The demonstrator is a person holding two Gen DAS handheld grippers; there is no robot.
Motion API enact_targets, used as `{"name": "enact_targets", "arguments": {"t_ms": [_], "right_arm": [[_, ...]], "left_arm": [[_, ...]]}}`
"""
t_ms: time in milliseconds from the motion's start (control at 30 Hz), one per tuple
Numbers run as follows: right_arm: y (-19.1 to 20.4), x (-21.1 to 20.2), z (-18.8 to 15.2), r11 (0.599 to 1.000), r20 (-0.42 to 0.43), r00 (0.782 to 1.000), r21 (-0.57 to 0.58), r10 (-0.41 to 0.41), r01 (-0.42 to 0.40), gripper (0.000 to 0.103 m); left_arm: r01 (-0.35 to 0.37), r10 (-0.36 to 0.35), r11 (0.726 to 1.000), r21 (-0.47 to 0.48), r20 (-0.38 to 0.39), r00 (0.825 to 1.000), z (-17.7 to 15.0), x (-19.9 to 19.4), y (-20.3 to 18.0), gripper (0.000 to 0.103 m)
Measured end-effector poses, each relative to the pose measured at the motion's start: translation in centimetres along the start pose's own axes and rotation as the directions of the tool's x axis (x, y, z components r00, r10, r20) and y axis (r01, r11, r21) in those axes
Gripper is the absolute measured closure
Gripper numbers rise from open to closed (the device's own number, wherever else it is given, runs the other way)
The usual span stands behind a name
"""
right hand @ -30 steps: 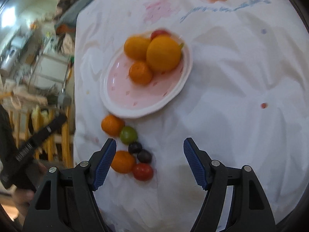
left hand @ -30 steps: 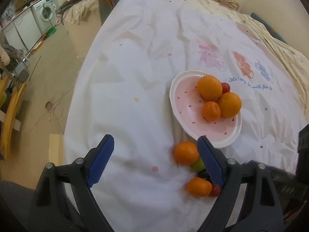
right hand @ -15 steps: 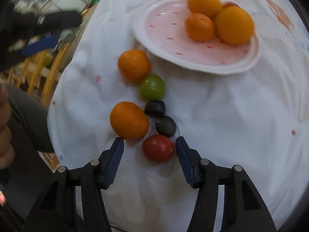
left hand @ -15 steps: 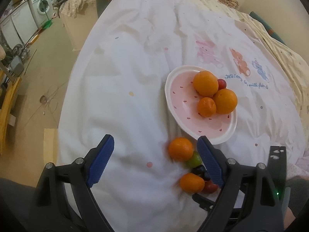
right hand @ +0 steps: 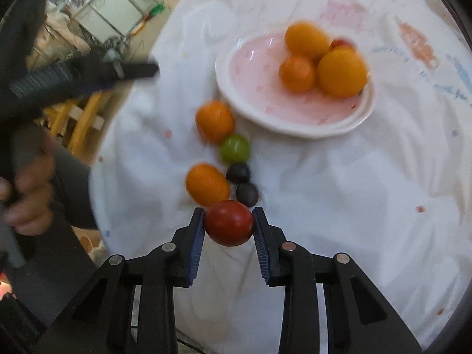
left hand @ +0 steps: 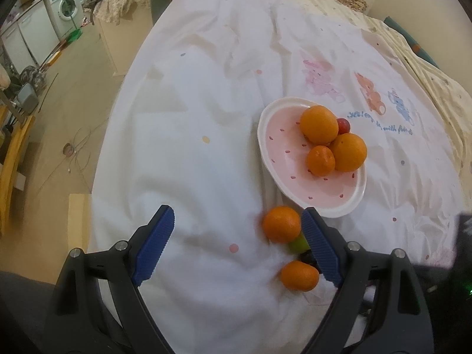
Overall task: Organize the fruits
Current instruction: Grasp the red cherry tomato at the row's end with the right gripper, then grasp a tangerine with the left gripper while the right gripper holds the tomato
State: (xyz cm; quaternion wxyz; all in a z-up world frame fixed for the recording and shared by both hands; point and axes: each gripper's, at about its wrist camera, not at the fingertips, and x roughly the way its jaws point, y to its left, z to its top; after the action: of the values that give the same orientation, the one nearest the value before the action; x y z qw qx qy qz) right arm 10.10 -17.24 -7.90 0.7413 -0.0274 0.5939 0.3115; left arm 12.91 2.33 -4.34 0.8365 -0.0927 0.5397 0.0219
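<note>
A white sheet [left hand: 206, 118] is spread over the surface; a washer [left hand: 69, 10] is seen behind. The red fruit [right hand: 229, 226] is clamped in the right claw [right hand: 228, 227], just beside the oranges. The left claw [left hand: 236, 244] is held wide, empty.

The left gripper [left hand: 237, 243] hangs wide apart over the white sheet [left hand: 183, 153]. The pink plate [left hand: 281, 150] holds three oranges [left hand: 320, 125] and a red fruit [left hand: 343, 124]. Two loose oranges [left hand: 281, 224] and a green fruit [left hand: 298, 243] lie by its near rim.
</note>
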Motion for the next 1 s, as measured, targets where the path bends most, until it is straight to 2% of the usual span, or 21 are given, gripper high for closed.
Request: {"name": "enact_targets", "arguments": {"t_ms": [100,200,333,533,633,800,900,1000], "right_arm": [[-1.2,-3.3,0.7,0.999,0.090,0.996,0.034,-0.002,-0.002,0.069],[-3.1,-5.7,0.8,0.996,0.183,0.983,0.094,-0.022,0.005,0.069],[-4.8,-6.3,0.4,0.984,0.225,0.973,0.177,-0.045,0.004,0.069],[-6.5,-7.7,-0.2,0.958,0.304,0.950,0.287,-0.072,-0.019,0.069],[-7.2,-7.6,0.1,0.945,0.317,0.946,0.323,-0.063,-0.046,0.069],[-7.4,-7.0,0.4,0.940,0.305,0.950,0.337,-0.064,-0.045,0.069],[-7.7,-6.4,0.5,0.936,0.285,0.956,0.350,-0.074,-0.031,0.069],[-7.9,-6.1,0.5,0.931,0.273,0.959,0.364,-0.071,-0.034,0.069]], "left_arm": [[-0.005,0.005,0.998,0.069,-0.007,1.000,-0.8,0.0,-1.1,0.017],[0.005,0.000,0.985,0.171,-0.024,1.000,-2.1,0.2,-3.0,0.017],[0.009,0.003,0.967,0.254,-0.048,0.999,-3.2,0.9,-4.8,0.018],[0.026,0.005,0.952,0.305,-0.101,0.995,-4.3,2.4,-6.2,0.018],[0.027,0.014,0.941,0.336,-0.120,0.993,-4.8,3.1,-7.0,0.018],[0.023,0.032,0.927,0.375,-0.139,0.990,-5.6,4.2,-8.1,0.018],[0.040,0.017,0.921,0.388,-0.142,0.990,-5.7,4.5,-8.5,0.018],[0.059,0.011,0.916,0.397,-0.171,0.985,-6.0,5.1,-8.7,0.024]]}}
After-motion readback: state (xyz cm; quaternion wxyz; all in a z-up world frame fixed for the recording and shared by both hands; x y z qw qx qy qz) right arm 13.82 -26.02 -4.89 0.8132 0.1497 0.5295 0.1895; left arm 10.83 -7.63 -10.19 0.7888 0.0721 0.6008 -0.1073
